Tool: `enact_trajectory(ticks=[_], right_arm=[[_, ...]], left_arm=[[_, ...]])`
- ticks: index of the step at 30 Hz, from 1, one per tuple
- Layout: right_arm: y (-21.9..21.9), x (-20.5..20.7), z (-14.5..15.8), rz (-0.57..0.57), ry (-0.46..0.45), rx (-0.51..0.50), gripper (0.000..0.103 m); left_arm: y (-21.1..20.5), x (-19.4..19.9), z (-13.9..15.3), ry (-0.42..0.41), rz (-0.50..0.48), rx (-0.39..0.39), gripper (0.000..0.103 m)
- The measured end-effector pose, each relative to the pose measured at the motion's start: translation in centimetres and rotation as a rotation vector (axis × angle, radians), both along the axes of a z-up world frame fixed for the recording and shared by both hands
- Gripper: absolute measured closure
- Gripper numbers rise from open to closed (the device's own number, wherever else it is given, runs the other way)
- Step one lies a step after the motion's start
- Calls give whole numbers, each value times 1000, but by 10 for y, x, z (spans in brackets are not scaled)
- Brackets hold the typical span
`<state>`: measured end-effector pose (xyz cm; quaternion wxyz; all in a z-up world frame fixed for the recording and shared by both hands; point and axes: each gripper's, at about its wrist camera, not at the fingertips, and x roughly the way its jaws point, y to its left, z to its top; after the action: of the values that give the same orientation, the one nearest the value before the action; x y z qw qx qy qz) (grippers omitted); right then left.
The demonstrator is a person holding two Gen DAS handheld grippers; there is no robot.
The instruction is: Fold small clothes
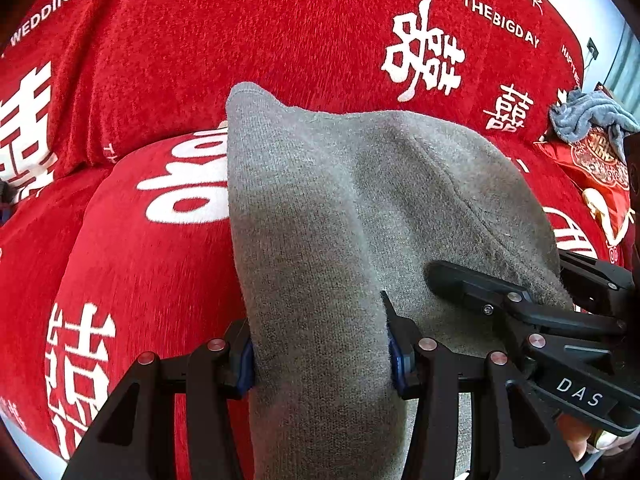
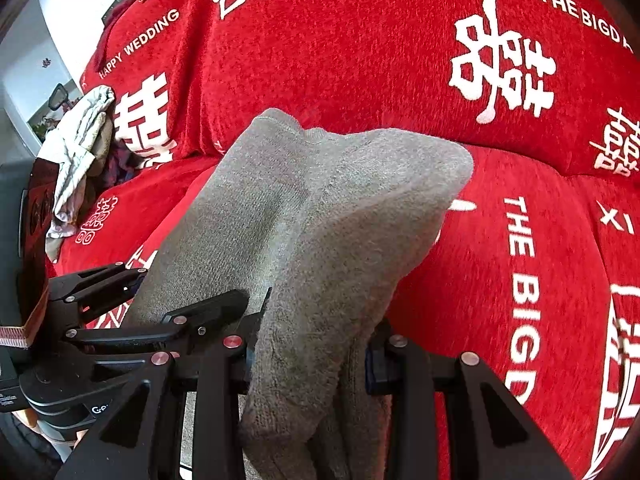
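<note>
A red sofa cover (image 1: 280, 40) printed with white double-happiness signs and wedding slogans fills both views, stretched over the seat cushions and the backrest behind them; it serves as the soft, broad work surface for the folding. Over it, near the cameras, hangs the task's own thing, a grey knitted garment (image 1: 320, 220), sock-like in weave. It is lifted off the seat and draped forward, its far end sagging toward the cushion, because both tools pinch its near edge side by side. The left gripper (image 1: 320, 356) is clenched on one gathered strip of the cloth, its blue pads pressing the fabric from both sides, and the right gripper (image 2: 308, 356) is clamped likewise on a thicker, doubled bunch just beside it. Holding two neighbouring points this way probably keeps the edge spread so the piece can be laid down flat or doubled over. A heap of pale, crumpled clothes (image 2: 80, 152) lies at the far left end of the sofa in the right wrist view, likely waiting its turn. A small blue-grey cloth (image 1: 588, 116) sits at the far right end in the left wrist view, well apart from the work.
</note>
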<state>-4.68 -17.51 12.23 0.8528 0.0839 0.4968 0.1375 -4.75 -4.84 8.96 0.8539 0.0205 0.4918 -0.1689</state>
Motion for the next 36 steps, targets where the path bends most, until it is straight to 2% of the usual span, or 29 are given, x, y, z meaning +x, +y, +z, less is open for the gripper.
enact_trajectory(ticks=[11, 36], right_arm=[[8, -30, -9, 0, 2, -11, 67], [23, -51, -16, 9, -24, -24, 67]], left_arm=[[6, -29, -14, -2, -8, -2, 51], [23, -53, -26, -25, 36, -16, 51]])
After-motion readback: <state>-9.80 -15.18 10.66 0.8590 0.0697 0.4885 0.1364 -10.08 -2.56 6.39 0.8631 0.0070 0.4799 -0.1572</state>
